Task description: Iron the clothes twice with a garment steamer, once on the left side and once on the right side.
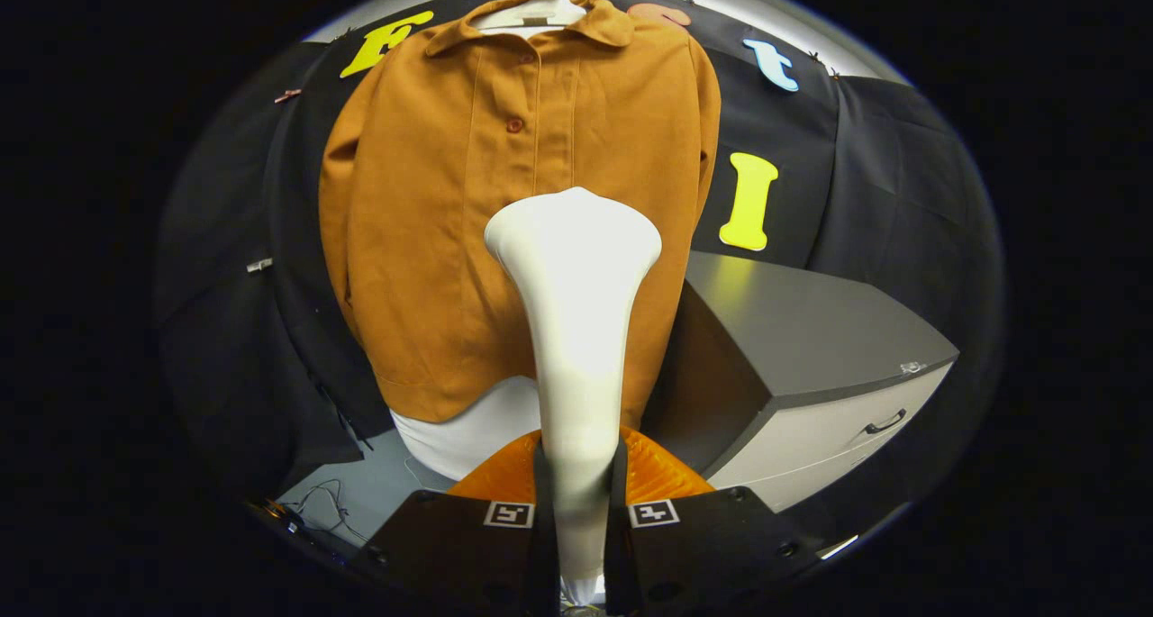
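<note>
Claw (578, 509) is clamping the garment steamer (576, 329) by its handle, head rising just ahead of the fingers, facing the brown shirt (450, 221) hanging beyond. You are wanting slow, even strokes down the left panel, nozzle kept close and square.

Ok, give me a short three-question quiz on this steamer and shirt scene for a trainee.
1. True or false: the gripper is shut on the steamer.
2. What hangs beyond the steamer's head? A) a blue towel B) an orange-brown shirt on a hanger C) grey trousers
3. Fill in: beside the shirt stands a grey ____ with a drawer handle.

Key: 1 true, both fingers press the steamer's neck. 2 B. 3 cabinet.
</note>
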Available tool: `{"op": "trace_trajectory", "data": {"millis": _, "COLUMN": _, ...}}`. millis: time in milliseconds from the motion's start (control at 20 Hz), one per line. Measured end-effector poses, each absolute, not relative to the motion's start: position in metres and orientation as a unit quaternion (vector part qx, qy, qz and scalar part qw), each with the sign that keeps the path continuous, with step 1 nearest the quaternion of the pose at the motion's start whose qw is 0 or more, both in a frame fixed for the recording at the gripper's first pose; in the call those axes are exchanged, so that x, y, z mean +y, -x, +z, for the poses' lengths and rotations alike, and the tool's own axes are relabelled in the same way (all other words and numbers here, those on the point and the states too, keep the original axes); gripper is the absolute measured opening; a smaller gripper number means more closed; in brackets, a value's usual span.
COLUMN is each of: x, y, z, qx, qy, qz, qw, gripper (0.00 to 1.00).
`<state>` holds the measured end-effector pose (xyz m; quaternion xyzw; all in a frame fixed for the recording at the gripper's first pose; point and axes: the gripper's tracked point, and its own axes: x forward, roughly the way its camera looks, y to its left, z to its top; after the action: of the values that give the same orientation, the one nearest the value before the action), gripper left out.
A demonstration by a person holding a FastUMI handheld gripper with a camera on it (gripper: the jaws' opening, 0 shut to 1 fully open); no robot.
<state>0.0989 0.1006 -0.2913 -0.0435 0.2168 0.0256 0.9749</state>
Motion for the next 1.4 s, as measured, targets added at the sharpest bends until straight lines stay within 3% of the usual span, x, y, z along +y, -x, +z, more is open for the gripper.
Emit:
{"op": "trace_trajectory", "data": {"millis": 650, "x": 0.163, "y": -0.090, "z": -0.160, "qx": 0.113, "qy": 0.034, "qz": 0.053, "qw": 0.992, "gripper": 0.23}}
{"op": "trace_trajectory", "data": {"millis": 1400, "x": 0.255, "y": -0.155, "z": -0.122, "qx": 0.075, "qy": 0.033, "qz": 0.056, "qw": 0.995, "gripper": 0.23}}
